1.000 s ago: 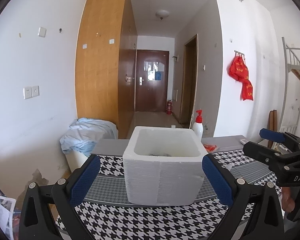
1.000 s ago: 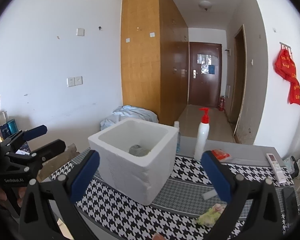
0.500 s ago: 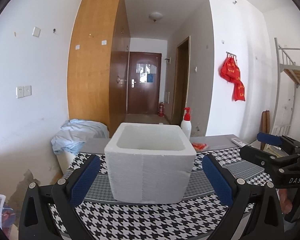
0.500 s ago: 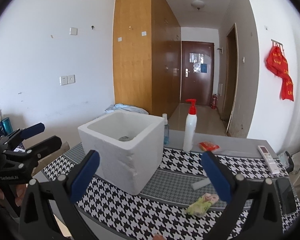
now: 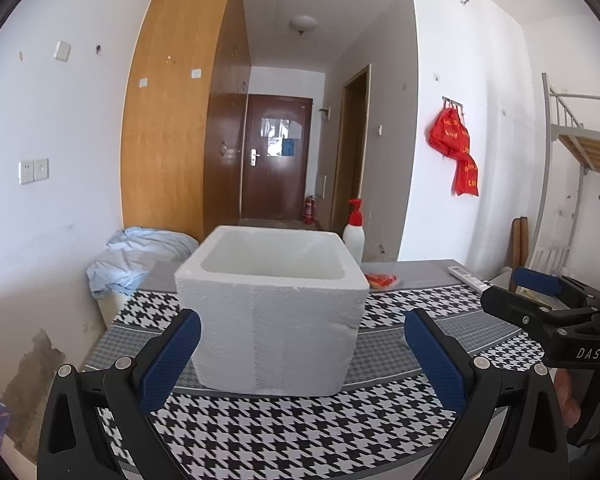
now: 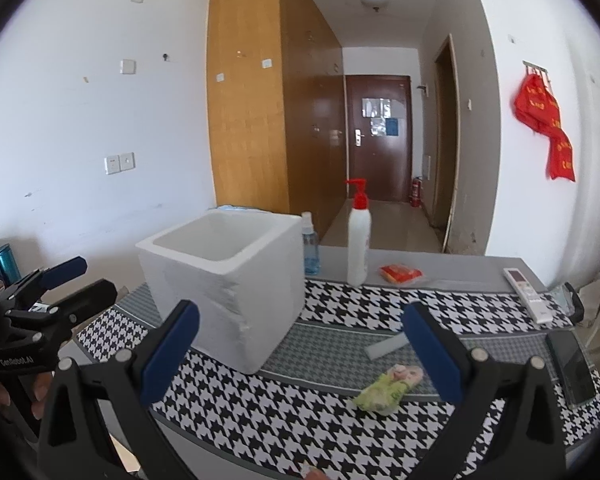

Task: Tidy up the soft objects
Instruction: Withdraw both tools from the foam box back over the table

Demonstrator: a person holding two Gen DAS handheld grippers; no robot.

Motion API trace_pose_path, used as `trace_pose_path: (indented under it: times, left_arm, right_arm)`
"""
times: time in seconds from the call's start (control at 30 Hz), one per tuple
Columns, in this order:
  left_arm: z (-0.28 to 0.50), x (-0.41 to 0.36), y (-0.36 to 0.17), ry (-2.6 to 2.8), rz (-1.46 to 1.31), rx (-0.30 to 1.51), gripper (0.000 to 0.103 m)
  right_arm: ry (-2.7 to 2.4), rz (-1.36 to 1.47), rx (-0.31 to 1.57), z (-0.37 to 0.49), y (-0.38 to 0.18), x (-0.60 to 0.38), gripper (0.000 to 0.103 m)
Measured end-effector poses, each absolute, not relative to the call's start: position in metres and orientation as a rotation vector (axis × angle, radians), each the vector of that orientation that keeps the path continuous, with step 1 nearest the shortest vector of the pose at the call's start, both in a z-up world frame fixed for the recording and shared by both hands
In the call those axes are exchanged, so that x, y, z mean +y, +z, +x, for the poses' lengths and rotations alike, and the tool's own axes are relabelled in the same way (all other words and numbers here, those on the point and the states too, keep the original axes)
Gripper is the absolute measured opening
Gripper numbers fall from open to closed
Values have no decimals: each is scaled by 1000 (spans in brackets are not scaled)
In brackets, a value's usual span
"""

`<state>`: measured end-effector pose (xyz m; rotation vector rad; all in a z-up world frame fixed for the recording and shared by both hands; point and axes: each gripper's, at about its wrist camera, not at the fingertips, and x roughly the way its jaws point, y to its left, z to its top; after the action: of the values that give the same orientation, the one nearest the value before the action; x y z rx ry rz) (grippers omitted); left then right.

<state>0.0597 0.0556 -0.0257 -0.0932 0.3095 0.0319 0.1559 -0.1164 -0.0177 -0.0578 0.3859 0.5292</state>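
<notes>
Left to right. The left gripper [image 5: 302, 354] is held low at the near edge of the worktop [image 5: 300, 432], jaws wide apart and empty, facing the white foam box [image 5: 272, 320] that stands on the houndstooth cloth. The box interior cannot be seen from either view. Right of the box stand a small blue spray bottle [image 6: 310, 248] and a pump bottle [image 6: 358, 248], with a red packet [image 6: 400, 273] just beside it. Farther right, the right gripper [image 6: 300, 354] is likewise spread open and empty. Near its right finger lies a soft yellow-green item [image 6: 386, 388] on the cloth, well apart from the box; beyond lie a remote control [image 6: 526, 294] and a phone [image 6: 572, 364]. Judged step: between transfers, with one soft item still out. The next move likely calls for lowering the right gripper over that item, closing gently, and carrying it to the box.
</notes>
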Motion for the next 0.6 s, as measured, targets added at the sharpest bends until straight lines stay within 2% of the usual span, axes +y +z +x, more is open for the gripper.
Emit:
trace_pose_path:
  times: [0.6]
  left_arm:
    - [76,20,-39,-69,-68,351,102]
  right_arm:
    - [373,-44,418,159,-28,-169,103]
